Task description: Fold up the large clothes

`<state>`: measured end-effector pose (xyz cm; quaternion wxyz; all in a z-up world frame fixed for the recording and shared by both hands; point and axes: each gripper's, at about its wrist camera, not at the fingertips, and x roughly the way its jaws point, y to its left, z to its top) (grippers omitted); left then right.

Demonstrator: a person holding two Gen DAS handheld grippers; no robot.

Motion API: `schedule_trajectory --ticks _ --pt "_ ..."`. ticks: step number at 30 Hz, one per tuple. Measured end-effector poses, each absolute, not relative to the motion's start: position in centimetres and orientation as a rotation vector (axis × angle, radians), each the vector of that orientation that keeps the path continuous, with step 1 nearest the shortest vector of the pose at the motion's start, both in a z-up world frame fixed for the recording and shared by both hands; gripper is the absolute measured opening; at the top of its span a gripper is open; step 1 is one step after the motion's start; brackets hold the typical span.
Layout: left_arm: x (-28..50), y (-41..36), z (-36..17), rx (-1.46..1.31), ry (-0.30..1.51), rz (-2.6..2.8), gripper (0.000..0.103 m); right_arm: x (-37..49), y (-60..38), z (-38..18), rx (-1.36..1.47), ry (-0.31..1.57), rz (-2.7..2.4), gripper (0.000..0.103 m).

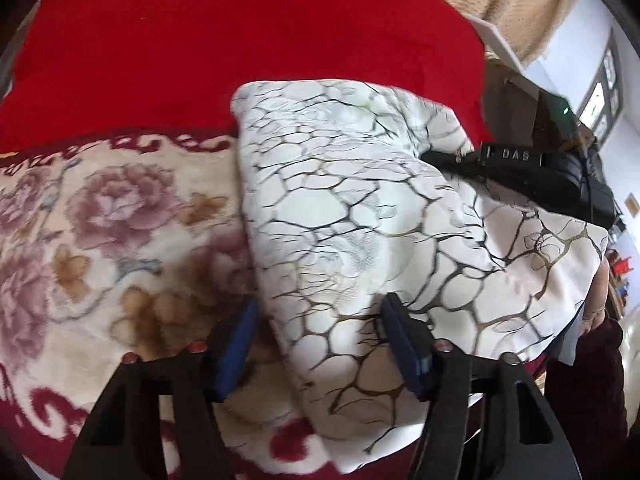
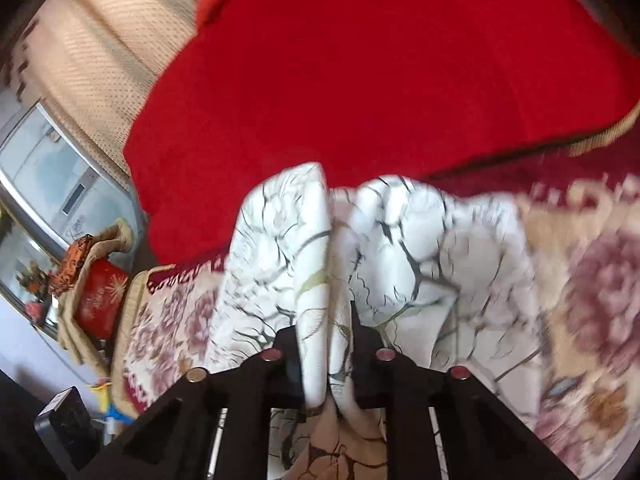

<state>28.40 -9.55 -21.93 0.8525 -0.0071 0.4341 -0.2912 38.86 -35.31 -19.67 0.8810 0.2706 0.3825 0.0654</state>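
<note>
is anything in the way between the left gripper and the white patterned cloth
Nothing visible. The left gripper is open, and the edge of the white patterned cloth already lies between its fingers, on the flowered blanket. The right gripper is shut on a bunched part of the same cloth.

Daylight fills both views, bright and even, with a window [image 1: 606,96] glaring at the right edge of the left wrist view. The red blanket [image 1: 240,40] is saturated, nearly without texture. Fisheye bending curves the edges, and the corners go black. Motion blur smears the patterned cloth [image 2: 420,248] in the right wrist view; the left is sharper. Shadows are soft.
</note>
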Motion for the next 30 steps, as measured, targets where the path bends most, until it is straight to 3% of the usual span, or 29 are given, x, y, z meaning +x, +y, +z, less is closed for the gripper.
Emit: schedule_trajectory --ticks 6,12,17,23,26,30 --pt "27.5 -13.4 -20.8 0.065 0.863 -0.651 0.060 36.3 -37.1 -17.2 0.503 0.694 0.054 0.008" --pt "27.3 -17.5 -21.3 0.174 0.808 -0.663 0.061 37.8 -42.3 -22.6 0.607 0.812 -0.014 0.007" --pt "27.3 -18.0 -21.9 0.206 0.797 -0.681 0.062 39.3 -40.2 -26.8 0.545 0.946 0.003 0.007" --pt "27.0 -17.7 -21.5 0.211 0.757 -0.689 0.063 38.9 -39.6 -27.0 0.564 0.929 -0.031 0.007" --pt "27.4 -18.3 -21.4 0.214 0.781 -0.704 0.063 36.8 -41.6 -26.4 0.627 0.904 -0.067 0.017" --pt "27.9 -18.3 -21.8 0.191 0.790 -0.715 0.063 32.7 -42.4 -21.4 0.653 0.806 -0.147 0.019"
